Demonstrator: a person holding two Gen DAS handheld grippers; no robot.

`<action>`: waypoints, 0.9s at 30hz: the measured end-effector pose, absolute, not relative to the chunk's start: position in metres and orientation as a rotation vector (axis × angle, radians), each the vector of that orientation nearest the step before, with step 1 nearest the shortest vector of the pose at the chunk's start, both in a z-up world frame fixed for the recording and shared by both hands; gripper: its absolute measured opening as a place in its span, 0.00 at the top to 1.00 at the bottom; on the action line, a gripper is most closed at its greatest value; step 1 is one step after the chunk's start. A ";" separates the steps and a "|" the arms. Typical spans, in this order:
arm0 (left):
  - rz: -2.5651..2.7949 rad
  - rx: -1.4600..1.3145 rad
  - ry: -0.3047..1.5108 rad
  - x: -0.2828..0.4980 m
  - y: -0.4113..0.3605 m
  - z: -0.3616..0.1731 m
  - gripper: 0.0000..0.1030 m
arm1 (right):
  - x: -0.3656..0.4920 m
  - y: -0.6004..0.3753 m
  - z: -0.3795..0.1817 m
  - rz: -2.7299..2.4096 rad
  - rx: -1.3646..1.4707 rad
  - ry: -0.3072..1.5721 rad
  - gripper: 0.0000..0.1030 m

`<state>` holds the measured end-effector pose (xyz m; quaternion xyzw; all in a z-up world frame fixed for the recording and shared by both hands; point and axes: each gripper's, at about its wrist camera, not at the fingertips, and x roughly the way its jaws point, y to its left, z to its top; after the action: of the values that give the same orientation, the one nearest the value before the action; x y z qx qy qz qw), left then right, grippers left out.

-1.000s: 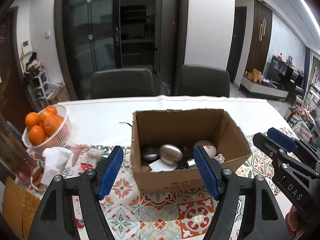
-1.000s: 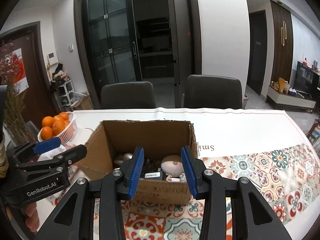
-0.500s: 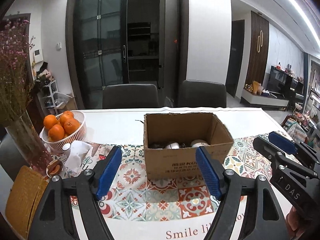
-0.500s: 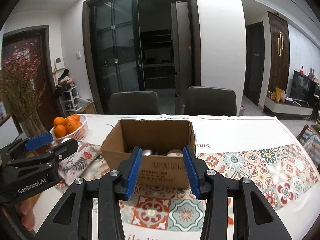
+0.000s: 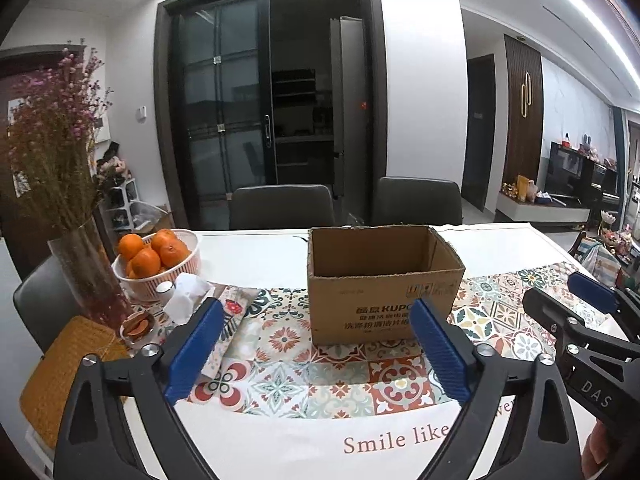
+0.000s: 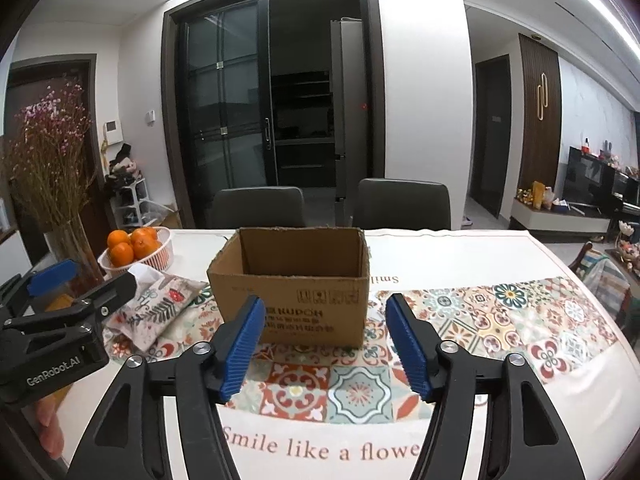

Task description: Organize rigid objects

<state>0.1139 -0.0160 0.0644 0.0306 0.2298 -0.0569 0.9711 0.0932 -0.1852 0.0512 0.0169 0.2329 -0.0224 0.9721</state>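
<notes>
I see the cardboard box (image 5: 384, 284) standing upright on the counter (image 5: 256, 252), its top open; from this low angle I cannot see what is inside it. My left tool (image 5: 316, 354) is spread wide and holds nothing, a little before the box. My right tool (image 6: 326, 346) is also spread and empty, near the front wall of the box. Left of the box are a white basket of oranges (image 5: 156, 266), a patterned pouch (image 6: 160, 308) and a glass vase with dried flowers (image 5: 80, 264).
</notes>
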 end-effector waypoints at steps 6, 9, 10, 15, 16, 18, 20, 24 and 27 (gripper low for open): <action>-0.090 0.067 0.438 0.095 -0.014 0.060 0.00 | 0.078 -0.184 0.045 -0.059 0.035 0.485 0.24; -0.093 0.065 0.438 0.088 -0.014 0.057 0.00 | 0.072 -0.184 0.042 -0.063 0.036 0.491 0.21; -0.098 0.063 0.438 0.086 -0.014 0.056 0.00 | 0.070 -0.184 0.041 -0.068 0.039 0.496 0.20; -0.098 0.056 0.438 0.077 -0.013 0.052 0.00 | 0.056 -0.184 0.036 -0.084 0.035 0.493 0.20; -0.096 0.056 0.437 0.076 -0.012 0.052 0.00 | 0.054 -0.183 0.036 -0.088 0.032 0.491 0.20; -0.093 0.055 0.432 0.072 -0.012 0.052 0.00 | 0.051 -0.183 0.036 -0.093 0.028 0.486 0.20; -0.089 0.052 0.427 0.069 -0.012 0.054 0.00 | 0.049 -0.183 0.036 -0.091 0.028 0.484 0.20; -0.087 0.046 0.421 0.064 -0.011 0.056 0.00 | 0.045 -0.182 0.039 -0.085 0.032 0.472 0.19; -0.071 0.041 0.412 0.061 -0.011 0.056 0.00 | 0.041 -0.183 0.041 -0.085 0.030 0.464 0.18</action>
<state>0.0614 -0.0106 0.0560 0.0206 0.2042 -0.0354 0.9781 0.0406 -0.1826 0.0409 0.0150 0.2299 -0.0422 0.9722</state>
